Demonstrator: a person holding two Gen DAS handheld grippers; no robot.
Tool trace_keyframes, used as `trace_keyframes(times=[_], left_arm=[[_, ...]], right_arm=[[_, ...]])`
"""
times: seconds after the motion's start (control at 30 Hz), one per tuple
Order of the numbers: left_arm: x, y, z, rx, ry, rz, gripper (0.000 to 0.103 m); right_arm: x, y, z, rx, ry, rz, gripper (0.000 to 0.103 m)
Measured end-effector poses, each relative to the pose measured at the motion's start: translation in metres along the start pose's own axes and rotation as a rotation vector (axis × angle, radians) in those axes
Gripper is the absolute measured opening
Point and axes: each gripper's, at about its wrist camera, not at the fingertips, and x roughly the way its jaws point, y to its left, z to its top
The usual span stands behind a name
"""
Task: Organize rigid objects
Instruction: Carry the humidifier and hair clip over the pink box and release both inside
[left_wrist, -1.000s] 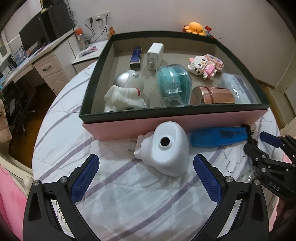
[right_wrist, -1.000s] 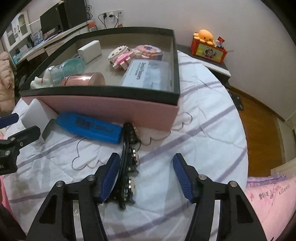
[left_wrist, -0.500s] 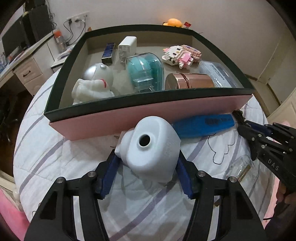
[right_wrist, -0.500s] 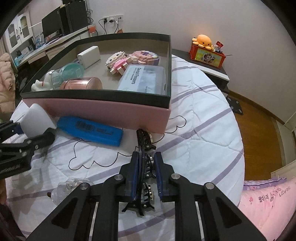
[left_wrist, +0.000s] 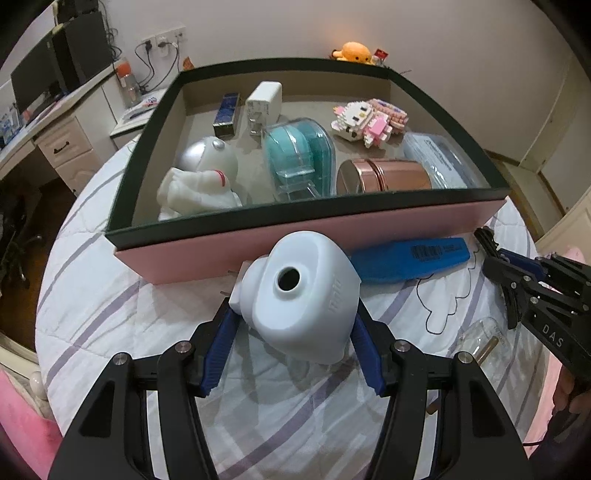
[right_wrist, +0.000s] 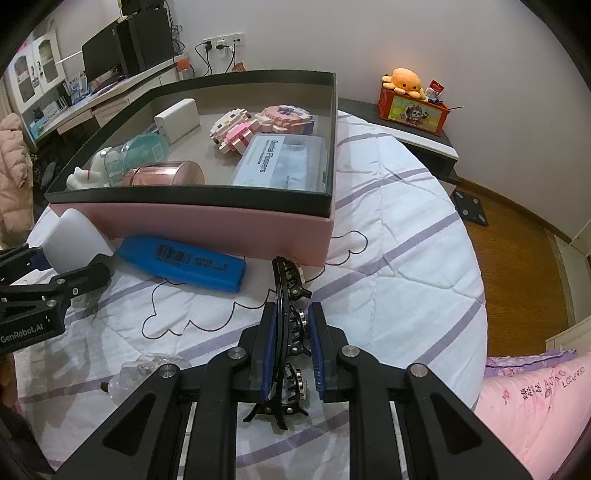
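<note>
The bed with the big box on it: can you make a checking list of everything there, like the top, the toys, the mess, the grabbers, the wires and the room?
Surface: white quilt with purple stripes, wrinkled.
Job's things: pink box holds an astronaut figure, teal tape dispenser, copper tin, block figure, white charger and floss case. Blue case lies outside against the box.
Clutter: clear bottle on the quilt.
Grippers: left gripper clamps the white plug-in device; right gripper clamps the black hair claw.
Cables: plugged into the wall socket.
Surroundings: desk, orange plush.
</note>
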Motion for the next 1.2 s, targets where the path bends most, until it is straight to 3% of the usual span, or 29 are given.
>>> trace_keyframes(times=[0.47, 1.03, 1.2], left_arm=[[-0.048, 0.004, -0.007, -0.007, -0.099, 0.016, 0.061], [-0.193, -0.012, -0.037, 0.053, -0.425, 0.041, 0.061], [-0.218, -0.015, -0.050, 0.052, -0.479, 0.048, 0.061]], right_arm=[[-0.045, 0.004, -0.006, 0.004, -0.091, -0.007, 0.017], [-0.171, 0.029, -0.035, -0.026, -0.370, -0.009, 0.017], [-0.199, 0.037, -0.047, -0.046, -0.440, -0.008, 0.017]])
